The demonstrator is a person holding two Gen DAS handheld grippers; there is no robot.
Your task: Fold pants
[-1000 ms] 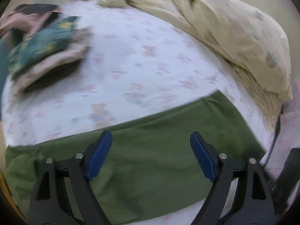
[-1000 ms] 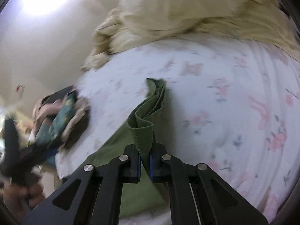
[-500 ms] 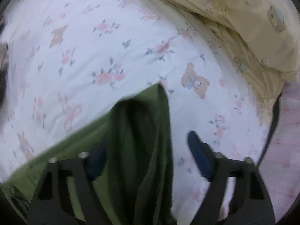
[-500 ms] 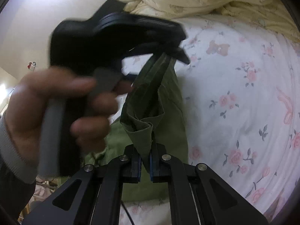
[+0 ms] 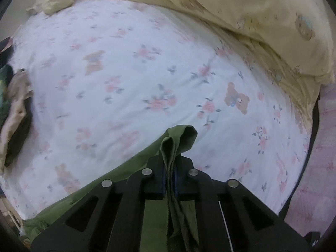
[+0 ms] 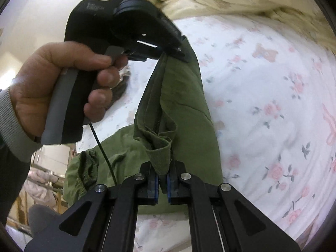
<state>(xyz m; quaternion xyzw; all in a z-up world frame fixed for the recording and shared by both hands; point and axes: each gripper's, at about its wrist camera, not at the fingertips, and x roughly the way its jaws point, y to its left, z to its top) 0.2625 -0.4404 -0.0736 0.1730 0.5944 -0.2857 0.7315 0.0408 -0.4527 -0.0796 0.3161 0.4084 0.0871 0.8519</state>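
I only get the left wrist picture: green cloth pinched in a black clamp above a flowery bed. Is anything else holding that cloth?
Observer: Yes. The right gripper is shut on another bunch of the green pants, below where the left gripper bites them.
Operator: Is some robot arm moving my clamp?
Observer: No. A person's hand is wrapped around its grey handle, with a finger on the trigger.

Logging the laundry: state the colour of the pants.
Olive green, plain pants; clearest in the right wrist view.
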